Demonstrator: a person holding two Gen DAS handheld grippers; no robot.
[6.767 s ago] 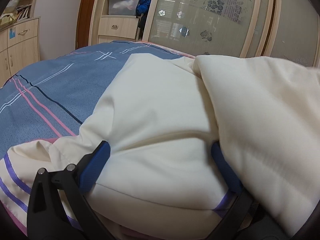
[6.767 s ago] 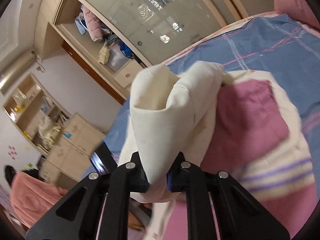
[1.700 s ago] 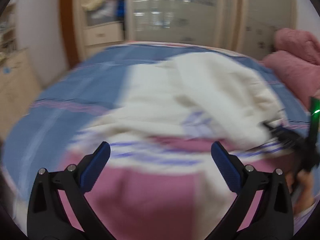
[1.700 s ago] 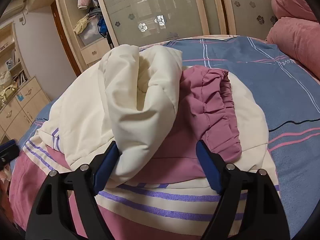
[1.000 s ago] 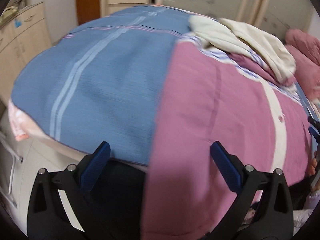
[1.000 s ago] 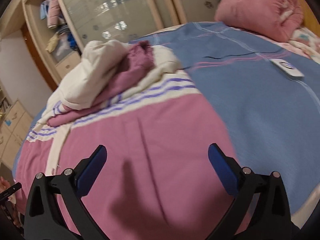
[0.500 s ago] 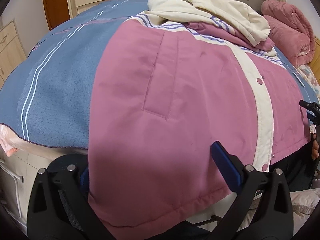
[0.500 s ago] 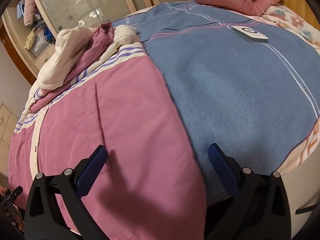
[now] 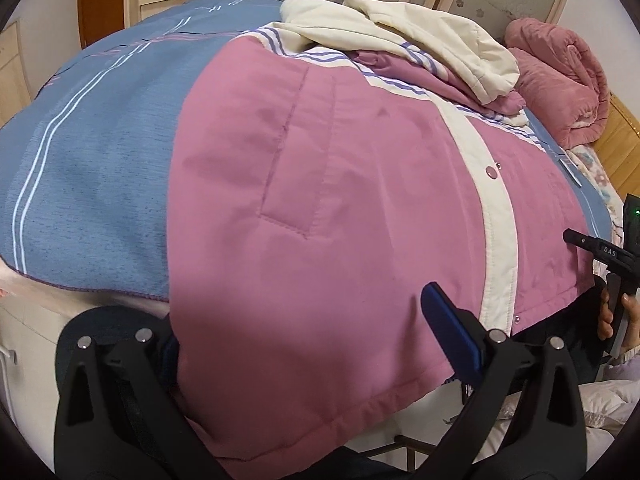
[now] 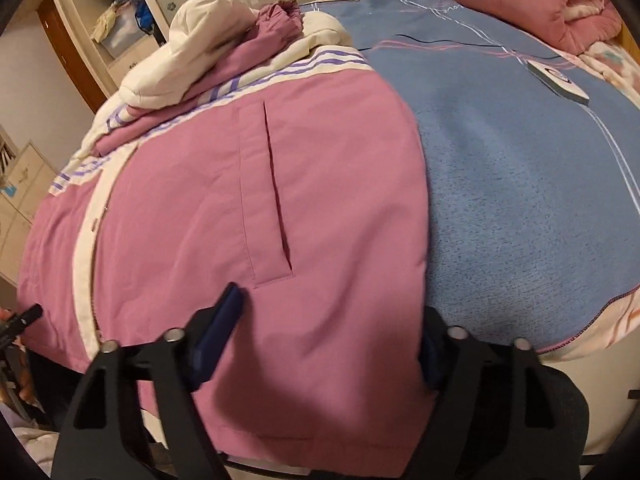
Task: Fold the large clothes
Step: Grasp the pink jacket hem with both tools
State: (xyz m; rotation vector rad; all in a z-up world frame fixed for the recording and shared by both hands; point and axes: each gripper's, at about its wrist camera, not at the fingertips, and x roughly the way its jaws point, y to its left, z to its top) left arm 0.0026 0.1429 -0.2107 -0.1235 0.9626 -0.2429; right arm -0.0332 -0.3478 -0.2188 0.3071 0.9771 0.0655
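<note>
One blue bedspread (image 9: 92,152) under pink jacket (image 9: 320,200).

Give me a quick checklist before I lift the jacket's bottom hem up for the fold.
1. Right gripper straddles the hem corner of the pink jacket: ok; it is closing, with fabric between the fingers.
2. Left gripper straddles the other hem corner: ok, fabric lies between its open fingers, not pinched yet.
3. Right grip firm: cannot tell, one finger is hidden under the fabric.
4. Jacket front lies flat on the blue bedspread: ok.
5. Sleeves and cream hood tucked flat: not ok, bunched at the far end.
6. White remote apart from the jacket: ok.
</note>
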